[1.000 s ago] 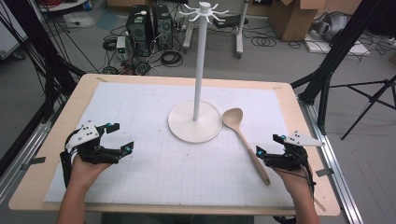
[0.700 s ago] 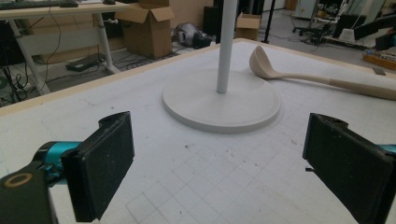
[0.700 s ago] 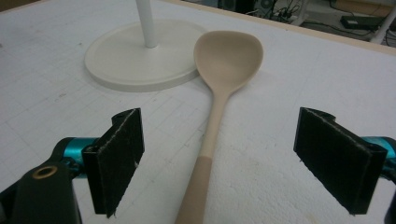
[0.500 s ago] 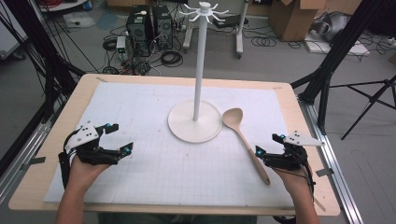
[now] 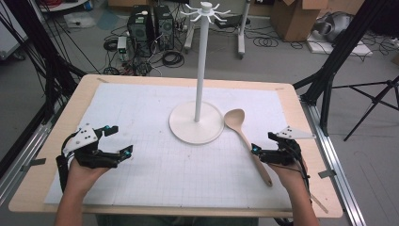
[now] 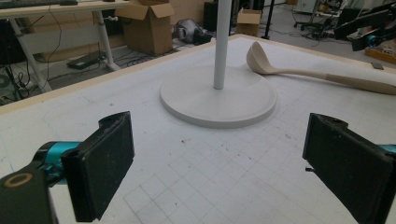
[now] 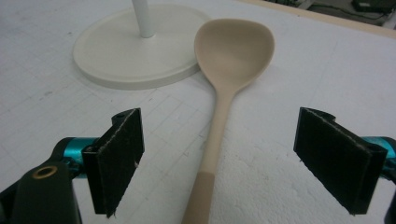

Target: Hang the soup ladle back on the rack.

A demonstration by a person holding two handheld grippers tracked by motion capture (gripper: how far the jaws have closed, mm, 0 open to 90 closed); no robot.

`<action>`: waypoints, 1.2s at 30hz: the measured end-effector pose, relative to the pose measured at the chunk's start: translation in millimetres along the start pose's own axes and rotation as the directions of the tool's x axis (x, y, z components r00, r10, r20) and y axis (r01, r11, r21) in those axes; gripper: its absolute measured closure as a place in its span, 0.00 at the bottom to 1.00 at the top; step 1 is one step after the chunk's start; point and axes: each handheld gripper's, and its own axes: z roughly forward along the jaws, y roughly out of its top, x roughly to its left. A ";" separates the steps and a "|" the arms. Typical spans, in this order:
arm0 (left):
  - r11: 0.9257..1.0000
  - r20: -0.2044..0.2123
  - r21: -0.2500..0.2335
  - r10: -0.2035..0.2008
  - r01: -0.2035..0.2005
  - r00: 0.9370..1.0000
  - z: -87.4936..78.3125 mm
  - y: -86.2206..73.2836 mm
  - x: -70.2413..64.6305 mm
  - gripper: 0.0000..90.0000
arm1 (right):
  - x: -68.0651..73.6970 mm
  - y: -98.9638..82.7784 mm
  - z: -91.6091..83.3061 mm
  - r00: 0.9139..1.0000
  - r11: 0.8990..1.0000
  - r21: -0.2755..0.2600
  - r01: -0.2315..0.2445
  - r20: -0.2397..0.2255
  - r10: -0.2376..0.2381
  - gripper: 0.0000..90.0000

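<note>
A beige wooden spoon point(image 5: 247, 143) lies flat on the white gridded mat point(image 5: 155, 174), its bowl point(image 7: 233, 46) next to the stand's round base point(image 5: 196, 123). The white stand's thin pole point(image 5: 201, 70) ends in small hooks point(image 5: 205, 9) at the top. My right gripper point(image 5: 263, 142) is open at the right of the table. In the right gripper view point(image 7: 219, 158), the spoon's handle point(image 7: 212, 154) runs between its two wide-apart jaws without touching them. My left gripper point(image 5: 120, 140) is open and holds nothing at the left of the mat; it faces the base point(image 6: 218, 100).
The wooden table point(image 5: 301, 117) ends close behind both hands. The mat has bare room between the grippers and in front of the stand. Beyond the far edge are computer towers point(image 5: 150, 26), cables and cardboard boxes point(image 5: 294, 19) on the floor.
My right gripper has edged a little forward and left, over the spoon's handle. The left gripper, the spoon and the stand have not moved.
</note>
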 end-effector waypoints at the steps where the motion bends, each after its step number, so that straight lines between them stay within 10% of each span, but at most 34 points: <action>1: 1.000 -0.001 0.002 -0.003 0.003 1.000 0.0 -0.9 0.6 0.10 | 0.3 1.3 3.2 1.000 1.000 0.006 0.005 -0.001 -0.005 0.17; 17: 1.000 -0.005 0.019 -0.001 0.001 1.000 -3.1 -2.5 0.8 0.10 | 1.1 11.3 27.9 1.000 0.995 0.099 0.028 -0.011 -0.027 0.17; 31: 0.999 -0.005 0.046 -0.001 0.001 1.000 0.5 -6.4 1.4 0.10 | -2.3 4.2 49.7 0.999 0.961 0.273 0.041 -0.036 -0.032 0.17; 36: 0.999 -0.010 0.049 -0.001 0.002 1.000 0.1 -6.9 1.8 0.10 | -3.2 4.7 47.9 0.999 0.964 0.263 0.040 -0.033 -0.032 0.17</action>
